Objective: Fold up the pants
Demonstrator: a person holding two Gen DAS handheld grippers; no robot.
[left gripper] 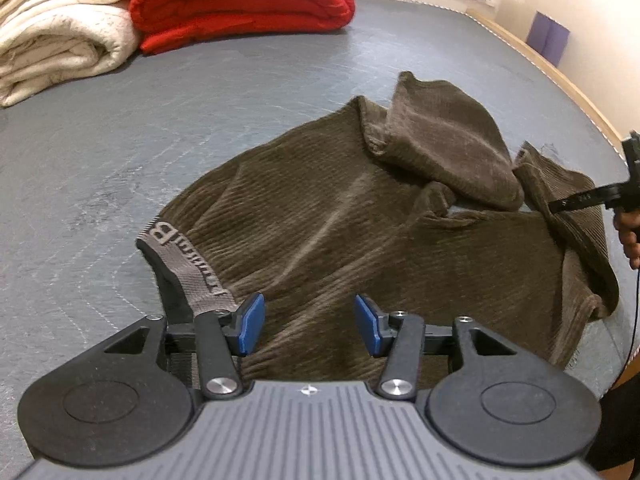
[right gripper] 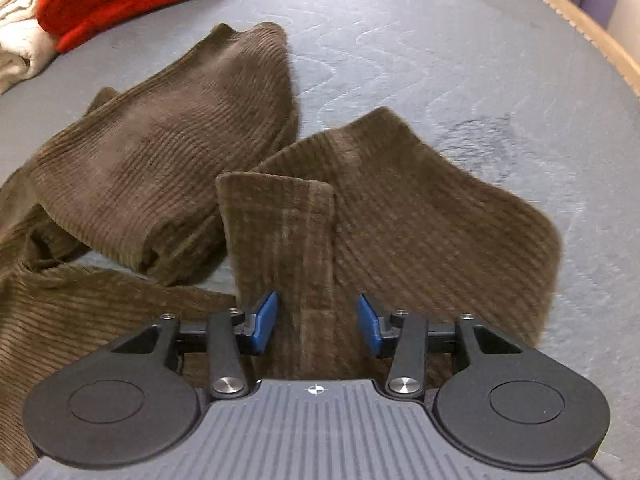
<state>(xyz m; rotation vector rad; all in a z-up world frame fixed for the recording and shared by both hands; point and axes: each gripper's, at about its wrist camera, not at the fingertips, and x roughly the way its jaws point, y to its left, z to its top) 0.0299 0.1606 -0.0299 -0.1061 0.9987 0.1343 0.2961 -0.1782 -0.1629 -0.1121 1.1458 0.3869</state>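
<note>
One pair brown corduroy pants (left gripper: 340, 216), crumpled on bed: right gripper (right gripper: 317, 322) released, straddling leg hem; left gripper (left gripper: 309, 326) released beside waistband.

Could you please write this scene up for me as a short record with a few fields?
surface: grey quilted mattress
garment: brown corduroy pants, crumpled, legs bunched
waistband: grey, lettered, beside left gripper
left gripper: open above the pants
right gripper: open over a folded leg end
background: red blanket, cream blanket, both folded
</note>
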